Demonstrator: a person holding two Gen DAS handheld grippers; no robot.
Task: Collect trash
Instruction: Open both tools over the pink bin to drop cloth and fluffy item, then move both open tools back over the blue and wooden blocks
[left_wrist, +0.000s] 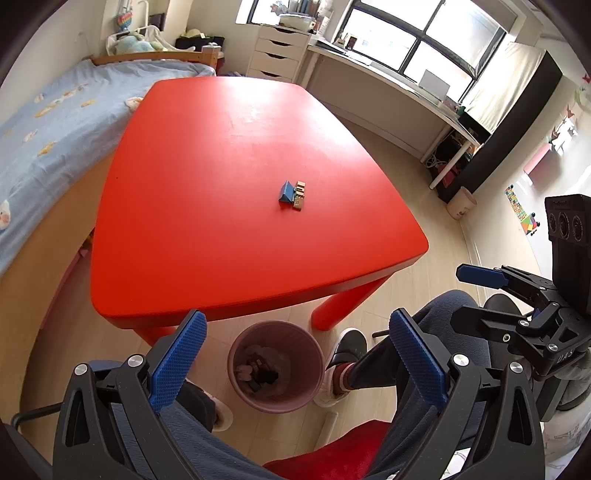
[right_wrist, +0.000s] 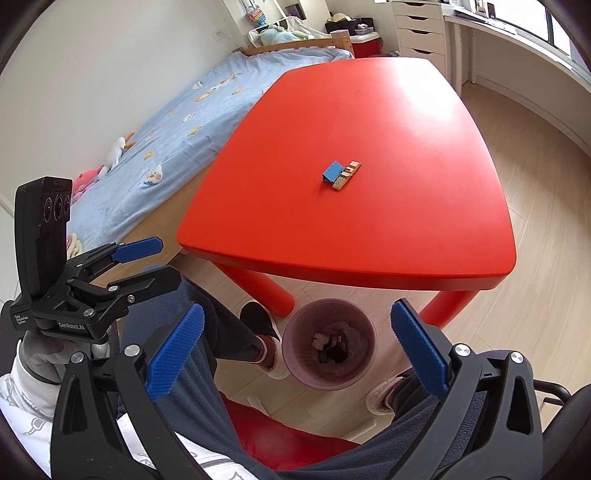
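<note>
Red table (left_wrist: 229, 147), centre frame, bearing blue-and-tan trash scraps (left_wrist: 291, 195); pink bin (left_wrist: 275, 365) lower centre on floor, holding trash; left hand-held gripper (left_wrist: 295, 350) and right hand-held gripper (right_wrist: 295, 347) both spread wide, empty.

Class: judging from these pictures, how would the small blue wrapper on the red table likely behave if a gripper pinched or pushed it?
The blue wrapper looks folded and thin, so probably light and crushable. Flat-sided, it should slide on the smooth table, not roll.
</note>
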